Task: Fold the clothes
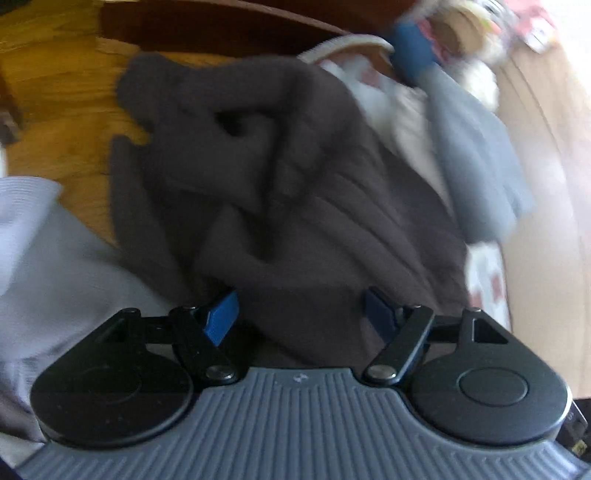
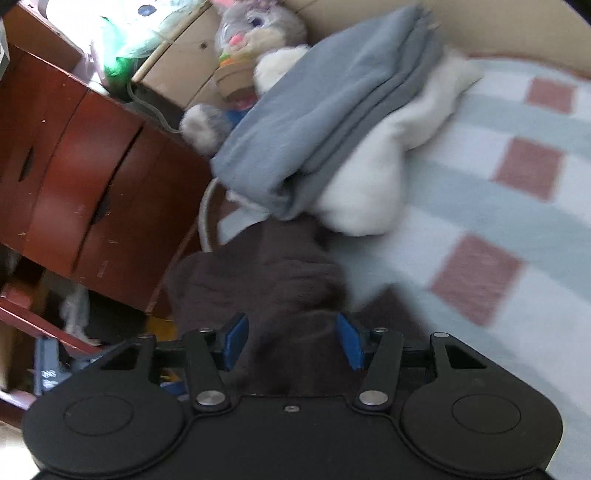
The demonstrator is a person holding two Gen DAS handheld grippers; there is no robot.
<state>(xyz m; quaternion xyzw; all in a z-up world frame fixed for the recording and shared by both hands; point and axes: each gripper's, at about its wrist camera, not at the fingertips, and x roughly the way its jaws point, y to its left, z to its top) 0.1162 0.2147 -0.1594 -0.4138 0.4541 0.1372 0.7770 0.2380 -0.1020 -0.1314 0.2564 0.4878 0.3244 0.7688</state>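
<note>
One dark brown garment (image 1: pixel 280 192) is seen crumpled in a loose heap at the edge of the bed (image 2: pixel 517 229), part of it hanging over the side above the wooden floor (image 1: pixel 62 92). In the left wrist view the left tool (image 1: pixel 301 314) is held over the near part of this garment with its two blue pads (image 1: pixel 221 317) set wide apart; brown cloth lies between them, but no pad is seen pressing on it, so nothing is gripped. A pale sleeve or cloth (image 1: pixel 44 251) is seen at the near left, too blurred to be identified.

In the right wrist view the right tool (image 2: pixel 291 341) is likewise parted, about half way, with the same brown garment (image 2: pixel 266 288) running between its two pads (image 2: pixel 349 341); contact with the cloth cannot be told through the blur.

Beyond the brown garment, one folded grey-blue garment (image 2: pixel 332 103) is laid on top of one white fluffy item (image 2: pixel 391 162), both resting on the bed's checked cover of pale blue, white and dusty red squares. One grey and white plush rabbit (image 2: pixel 258 26) is propped at the far left behind them. One reddish-brown wooden cabinet (image 2: pixel 74 166) stands to the left of the bed.
</note>
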